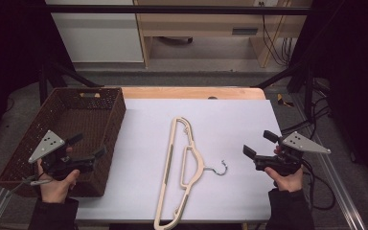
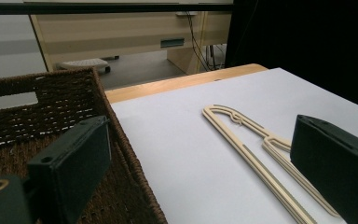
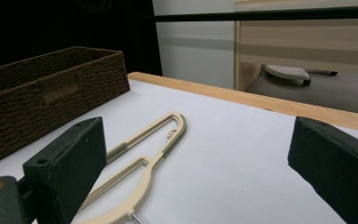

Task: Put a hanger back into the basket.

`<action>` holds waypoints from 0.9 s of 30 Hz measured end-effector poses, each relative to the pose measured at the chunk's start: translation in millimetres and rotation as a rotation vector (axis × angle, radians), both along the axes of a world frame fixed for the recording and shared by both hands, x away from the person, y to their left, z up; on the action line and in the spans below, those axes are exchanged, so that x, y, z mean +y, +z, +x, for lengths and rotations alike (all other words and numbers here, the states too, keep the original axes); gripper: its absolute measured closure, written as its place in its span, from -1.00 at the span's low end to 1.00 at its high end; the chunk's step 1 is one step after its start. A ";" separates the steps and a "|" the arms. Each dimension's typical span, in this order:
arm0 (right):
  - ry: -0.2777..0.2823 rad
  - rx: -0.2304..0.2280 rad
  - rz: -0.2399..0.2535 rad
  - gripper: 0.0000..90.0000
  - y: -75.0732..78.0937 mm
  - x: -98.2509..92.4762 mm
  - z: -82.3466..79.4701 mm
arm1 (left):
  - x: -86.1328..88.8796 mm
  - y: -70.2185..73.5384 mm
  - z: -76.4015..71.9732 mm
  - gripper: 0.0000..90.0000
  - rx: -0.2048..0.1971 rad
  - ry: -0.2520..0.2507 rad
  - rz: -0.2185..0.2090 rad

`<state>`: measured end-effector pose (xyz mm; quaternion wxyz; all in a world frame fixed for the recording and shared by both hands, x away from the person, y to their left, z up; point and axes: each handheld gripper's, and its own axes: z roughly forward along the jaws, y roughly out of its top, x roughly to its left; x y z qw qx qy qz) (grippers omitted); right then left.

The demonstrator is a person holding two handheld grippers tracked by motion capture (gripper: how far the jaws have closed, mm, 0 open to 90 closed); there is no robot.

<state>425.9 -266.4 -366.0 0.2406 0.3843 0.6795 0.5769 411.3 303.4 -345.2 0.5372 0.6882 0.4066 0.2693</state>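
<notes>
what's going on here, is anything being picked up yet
Nothing is held yet. A person sits at a table covered by a white sheet, holding a two-jaw gripper in each hand. The left gripper hovers open over the near right corner of a brown woven basket, which looks empty. The right gripper hovers open near the sheet's right edge. A beige clothes hanger lies flat between them, its metal hook pointing toward the right gripper. Neither gripper touches it.
</notes>
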 end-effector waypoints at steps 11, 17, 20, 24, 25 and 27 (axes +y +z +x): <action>0.074 0.026 -0.049 -0.81 -8.6 15.8 5.2 | -2.3 -3.3 2.0 -0.90 0.006 -0.002 0.009; 0.110 0.053 -0.085 -0.70 -18.2 30.1 10.6 | -4.0 -2.8 1.3 -0.89 0.004 -0.004 0.014; 0.138 0.076 -0.101 -0.63 -25.2 38.7 13.9 | -6.2 -3.2 1.4 -0.89 0.004 -0.009 0.016; 0.180 0.111 -0.154 -0.55 -38.9 52.4 20.6 | -8.9 -4.2 2.2 -0.89 0.009 -0.013 0.022; 0.186 0.119 -0.161 -0.53 -41.4 54.6 21.6 | -10.5 -4.5 2.1 -0.89 0.008 -0.016 0.024; 0.202 0.138 -0.178 -0.50 -47.7 60.2 24.4 | -12.0 -4.4 2.0 -0.89 0.009 -0.021 0.029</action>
